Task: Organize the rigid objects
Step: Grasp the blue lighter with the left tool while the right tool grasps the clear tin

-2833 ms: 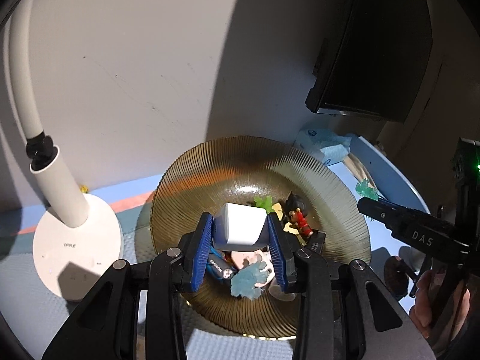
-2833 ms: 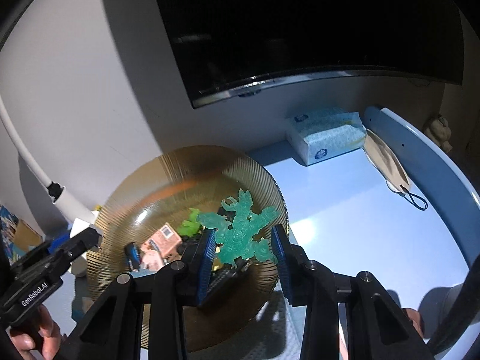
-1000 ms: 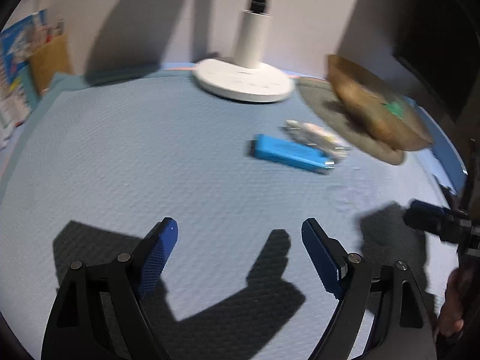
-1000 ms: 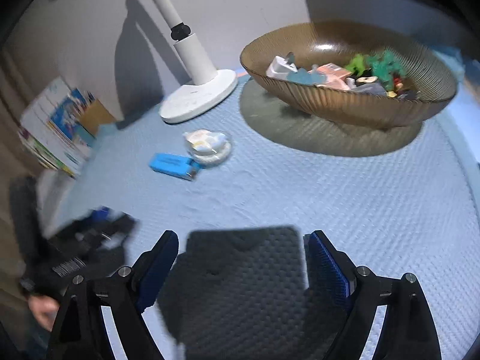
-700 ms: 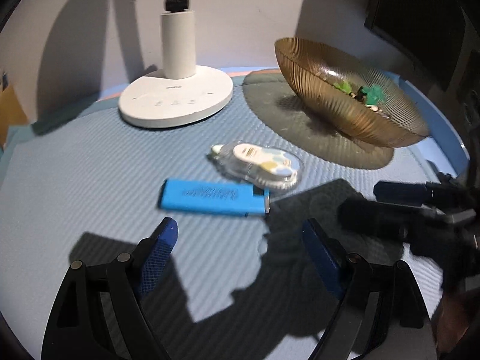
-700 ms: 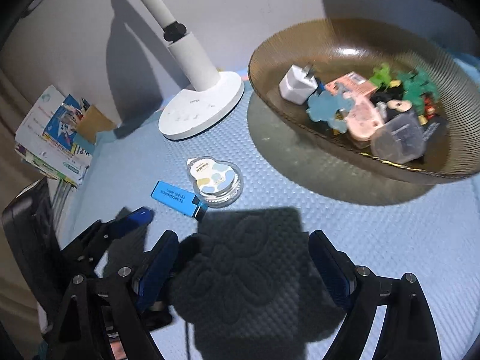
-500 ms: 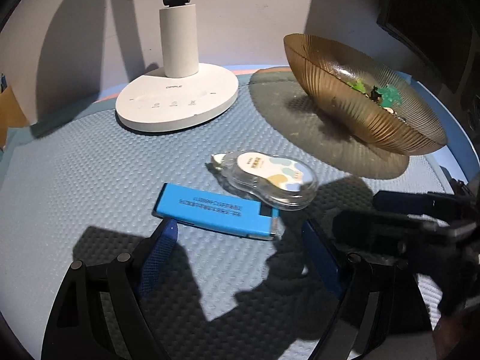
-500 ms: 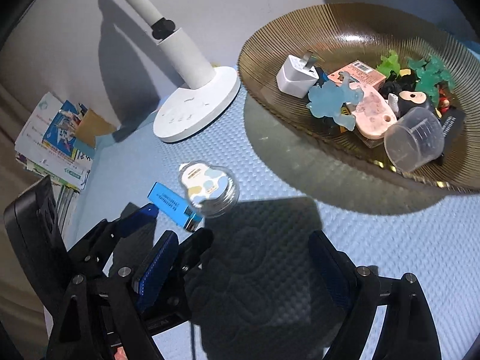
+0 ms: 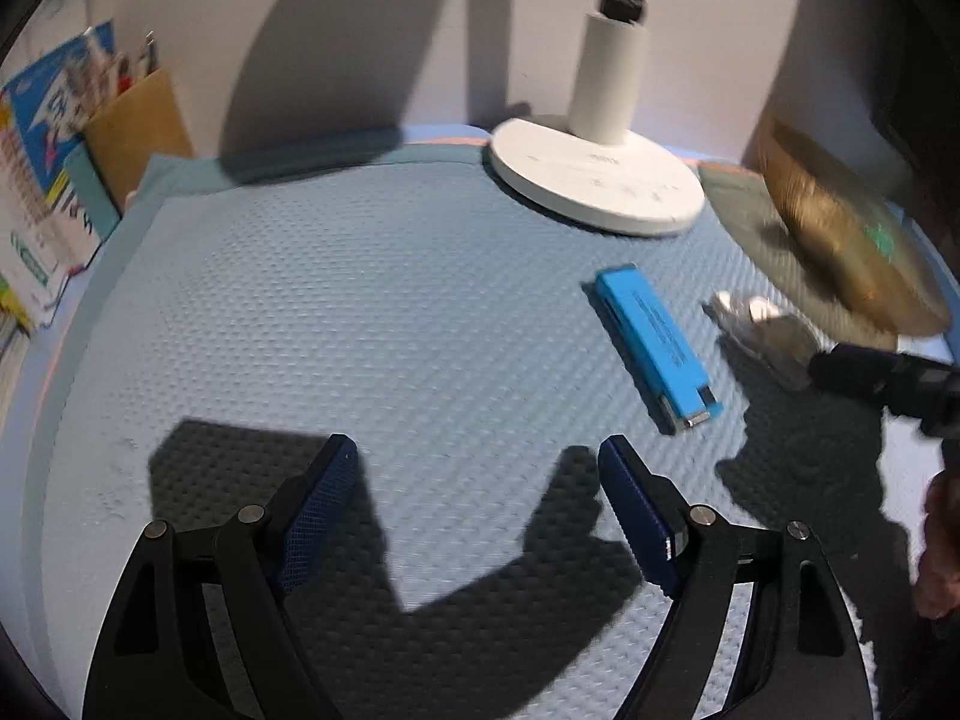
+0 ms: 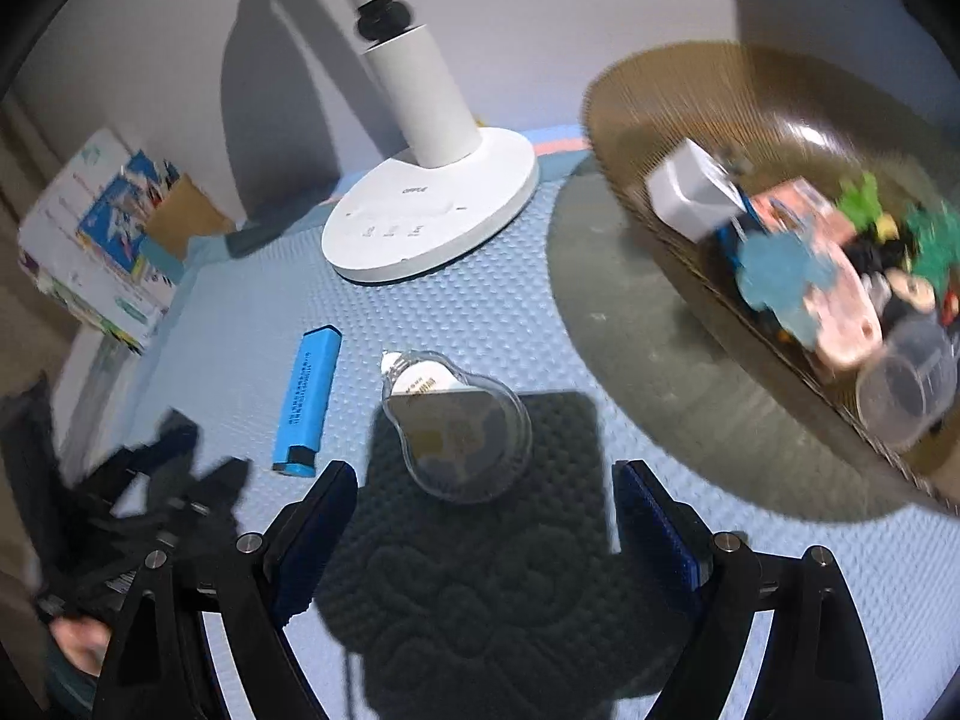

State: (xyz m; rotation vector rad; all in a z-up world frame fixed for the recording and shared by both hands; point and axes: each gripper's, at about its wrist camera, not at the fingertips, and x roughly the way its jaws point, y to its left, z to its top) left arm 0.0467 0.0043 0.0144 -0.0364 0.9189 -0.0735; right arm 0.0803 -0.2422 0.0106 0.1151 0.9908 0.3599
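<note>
A blue stick (image 10: 307, 393) and a clear tape case (image 10: 457, 427) are seen lying flat on the blue mat (image 10: 492, 324), side by side but apart. The case is found just ahead of the right gripper (image 10: 483, 501), slightly left of the midline between its pads and beyond their tips; the stick is ahead and to the left of the left pad, its dark end pointing toward that gripper. The right gripper is held spread wide, with nothing between its pads but mat and shadow.

From the left gripper (image 9: 477, 495), the stick (image 9: 657, 339) is seen ahead and to the right, lying slantwise, and the case (image 9: 765, 339) farther right, blurred, with the tip of the right gripper (image 9: 888, 381) just beside it; whether they touch cannot be told. The left gripper's jaws are closing, yet nothing is gripped: only bare mat (image 9: 372, 312) lies between them.

Ahead and to the right of the right gripper, a ribbed amber bowl (image 10: 630, 120) is set on the mat, filled with small items: a white plug (image 10: 693, 198), a pale blue figure (image 10: 774, 270), a pink piece (image 10: 840, 312), green figures (image 10: 927, 240) and a clear cup (image 10: 906, 390). A white lamp base (image 10: 432, 216) stands straight ahead, between stick and bowl and well beyond both. Books (image 10: 96, 246) are stacked far to the left, against the wall.
</note>
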